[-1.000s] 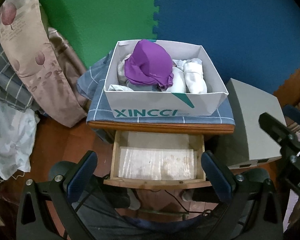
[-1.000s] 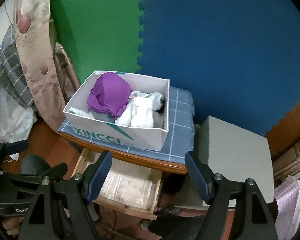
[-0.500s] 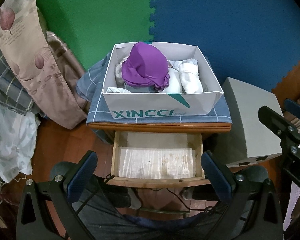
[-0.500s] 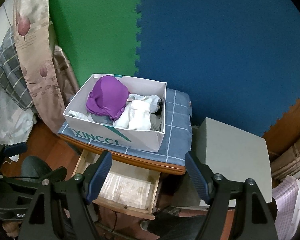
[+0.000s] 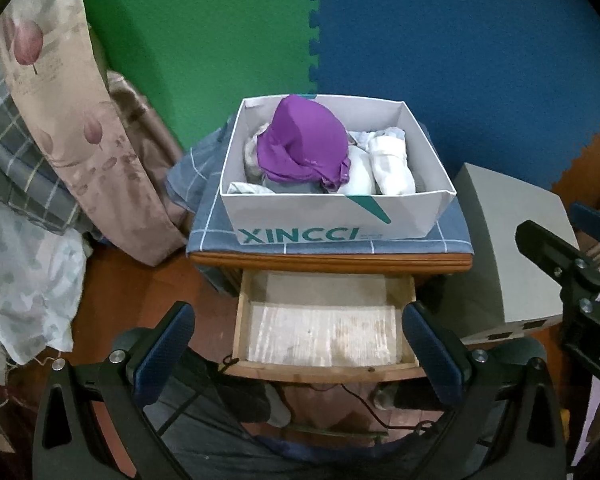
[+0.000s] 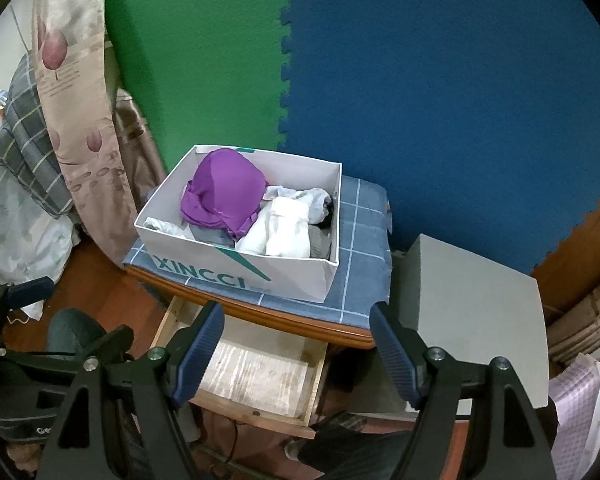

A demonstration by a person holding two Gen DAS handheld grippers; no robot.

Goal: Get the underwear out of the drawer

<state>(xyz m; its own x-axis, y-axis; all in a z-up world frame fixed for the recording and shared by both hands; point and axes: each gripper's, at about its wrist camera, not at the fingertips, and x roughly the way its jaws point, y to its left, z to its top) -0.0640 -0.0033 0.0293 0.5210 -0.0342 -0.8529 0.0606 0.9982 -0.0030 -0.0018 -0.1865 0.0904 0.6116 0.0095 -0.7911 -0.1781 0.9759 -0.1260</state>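
Almost nothing is changed since the earlier frames: only a slight shift of the left view is noticed, and the right view is kept as it was. At the back, green and blue foam mats (image 5: 420, 40) are seen, and before them a wooden nightstand (image 5: 332, 259) covered by a checked cloth (image 6: 360, 240). On the cloth a white box (image 5: 332, 216) is placed, and the underwear, a purple piece (image 5: 304, 144) with white rolled pieces (image 5: 392, 164), is lying inside it. Below, the drawer (image 5: 324, 328) is pulled out and only a paper liner is seen in it. The task is judged as practically done. The left gripper (image 5: 298, 356) and the right gripper (image 6: 296, 354) are held wide apart, with nothing between the jaws.
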